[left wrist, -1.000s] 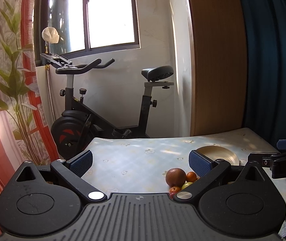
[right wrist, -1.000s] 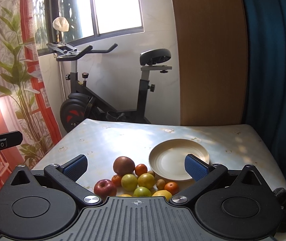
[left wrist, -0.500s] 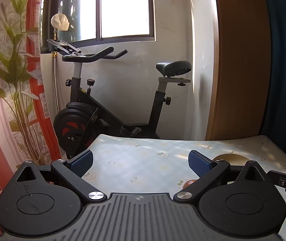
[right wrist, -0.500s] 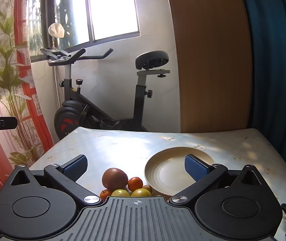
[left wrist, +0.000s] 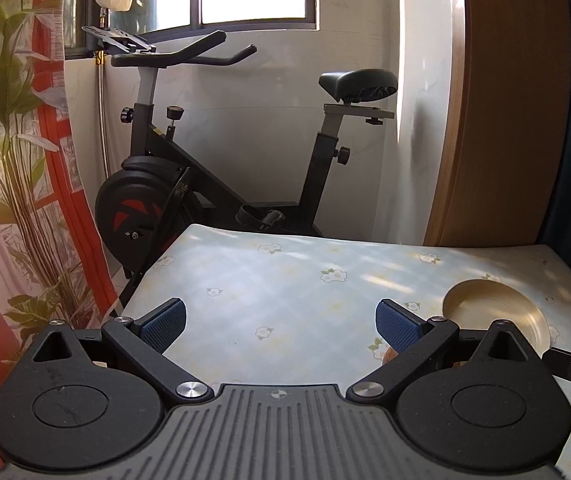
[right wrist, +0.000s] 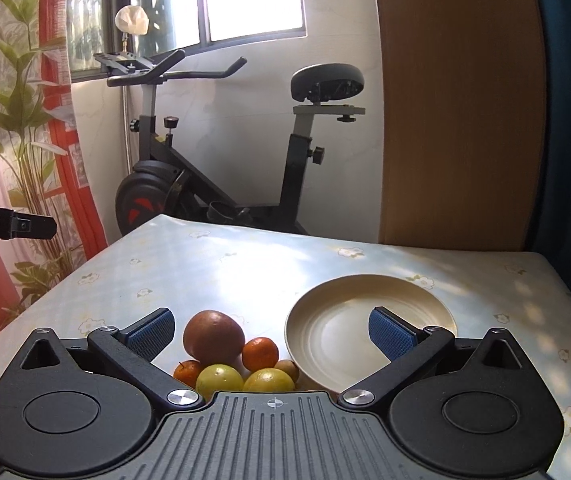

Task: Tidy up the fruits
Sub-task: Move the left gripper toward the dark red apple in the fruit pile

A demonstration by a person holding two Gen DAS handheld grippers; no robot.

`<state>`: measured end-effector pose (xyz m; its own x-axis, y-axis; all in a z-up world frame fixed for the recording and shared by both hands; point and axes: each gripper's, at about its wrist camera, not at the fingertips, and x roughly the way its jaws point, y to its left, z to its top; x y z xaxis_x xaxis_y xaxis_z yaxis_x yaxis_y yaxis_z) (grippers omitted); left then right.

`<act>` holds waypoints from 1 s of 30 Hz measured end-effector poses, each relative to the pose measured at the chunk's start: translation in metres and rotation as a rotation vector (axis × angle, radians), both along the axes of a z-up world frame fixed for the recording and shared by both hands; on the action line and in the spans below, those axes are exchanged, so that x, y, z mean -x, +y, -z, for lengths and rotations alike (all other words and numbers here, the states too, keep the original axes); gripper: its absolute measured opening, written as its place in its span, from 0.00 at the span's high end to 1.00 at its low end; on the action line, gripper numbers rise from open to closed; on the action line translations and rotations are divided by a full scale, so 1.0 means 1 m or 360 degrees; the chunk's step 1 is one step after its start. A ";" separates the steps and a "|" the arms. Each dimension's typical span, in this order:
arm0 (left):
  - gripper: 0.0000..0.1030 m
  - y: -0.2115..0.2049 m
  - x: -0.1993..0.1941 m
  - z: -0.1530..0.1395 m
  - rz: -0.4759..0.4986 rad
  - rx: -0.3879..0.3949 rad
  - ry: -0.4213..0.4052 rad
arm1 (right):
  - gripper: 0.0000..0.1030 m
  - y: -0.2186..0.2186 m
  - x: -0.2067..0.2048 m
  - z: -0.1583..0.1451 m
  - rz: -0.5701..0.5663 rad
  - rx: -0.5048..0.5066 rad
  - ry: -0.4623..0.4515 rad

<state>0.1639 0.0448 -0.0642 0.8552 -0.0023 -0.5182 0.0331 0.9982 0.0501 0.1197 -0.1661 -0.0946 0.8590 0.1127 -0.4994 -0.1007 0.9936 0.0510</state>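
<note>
Nearest the right wrist camera, the right gripper [right wrist: 271, 330] hangs above the tabletop [right wrist: 245, 272] with its jaws spread wide and nothing between them. Just below and ahead of it lies a huddle of fruits [right wrist: 237, 354], touching one another: a large brown-red fruit [right wrist: 213, 338] at the back, an orange [right wrist: 260, 354] to its right, a smaller orange one [right wrist: 187, 372] at the left, two yellow-green fruits [right wrist: 220, 380] in front and a small brownish one [right wrist: 287, 368] at the right edge. Just beside the pile, to its right, sits a cream plate [right wrist: 337, 360], bare inside, with one blue pad [right wrist: 391, 338] crossing in front of it.

Over the left part of the tabletop, the left gripper [left wrist: 281, 326] is likewise held with jaws wide apart and empty. From its camera the plate [left wrist: 497, 316] shows at the right, partly hidden by the gripper's body; a sliver of fruit peeps out under the right finger, too little to identify.

Beyond the far edge of the tabletop stands a black exercise bike [right wrist: 221, 184] against a white wall. A window [right wrist: 253, 0] sits above it, a leafy patterned curtain [right wrist: 17, 120] to the left, and a wooden panel [right wrist: 457, 100] to the right.
</note>
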 end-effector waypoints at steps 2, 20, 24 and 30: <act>0.01 0.000 -0.008 0.002 0.0004 -0.0004 0.0007 | 0.00 0.002 -0.007 0.002 -0.0016 0.0020 0.0029; 0.01 -0.024 -0.052 0.039 0.0230 -0.0173 -0.0050 | 0.00 -0.010 -0.068 0.039 0.0151 -0.0089 0.0262; 0.01 -0.028 -0.069 0.053 0.0329 -0.0111 0.0056 | 0.00 -0.020 -0.077 0.045 0.0188 -0.0120 0.0256; 0.17 -0.035 -0.086 0.076 0.0442 -0.0060 0.0187 | 0.02 -0.025 -0.087 0.057 0.0224 -0.0147 0.0303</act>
